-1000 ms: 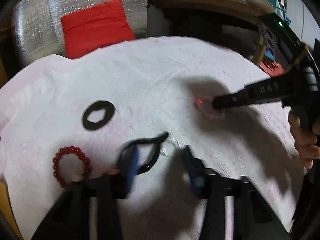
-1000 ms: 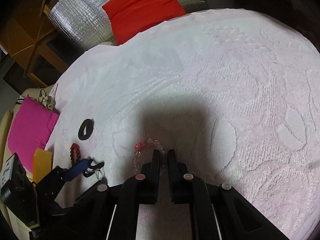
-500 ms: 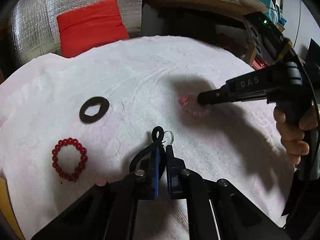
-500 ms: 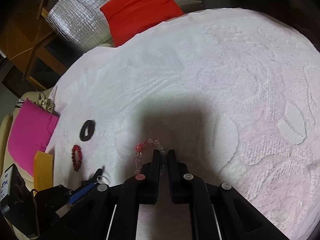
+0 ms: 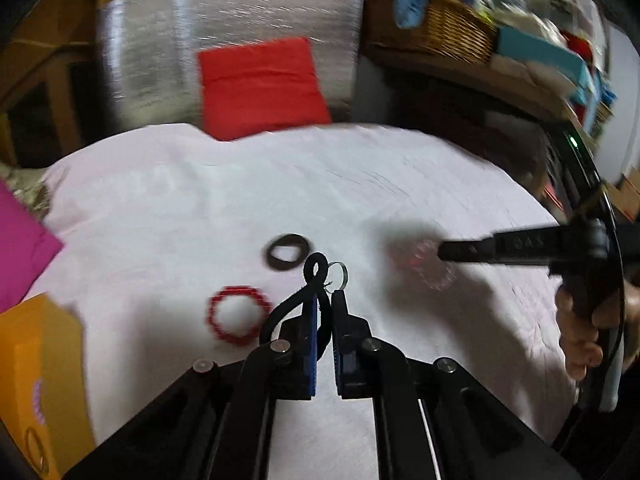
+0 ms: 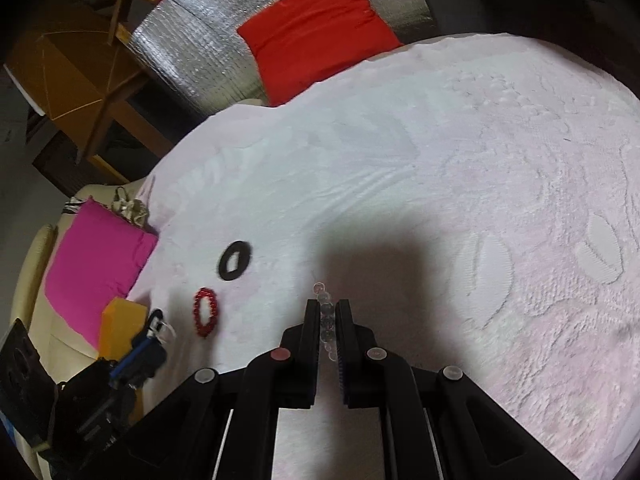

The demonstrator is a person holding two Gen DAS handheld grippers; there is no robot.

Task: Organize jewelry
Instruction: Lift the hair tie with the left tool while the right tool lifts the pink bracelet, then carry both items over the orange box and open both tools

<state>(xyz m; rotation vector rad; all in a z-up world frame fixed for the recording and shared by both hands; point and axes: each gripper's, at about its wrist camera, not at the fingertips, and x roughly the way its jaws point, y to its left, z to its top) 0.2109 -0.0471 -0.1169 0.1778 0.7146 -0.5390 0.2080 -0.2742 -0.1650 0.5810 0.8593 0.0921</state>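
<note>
Both grippers pinching closed — left gripper holding black looped cord, right gripper clear beaded bracelet; thin grips risking slippage.

Pale pink-white cloth with raised embossed leaf shapes; dark red bead bracelet; flat black ring; clear glassy beads; black cord loop; black grippers with blue pads; red cushion; silver quilted foil; magenta cloth; orange box.
</note>
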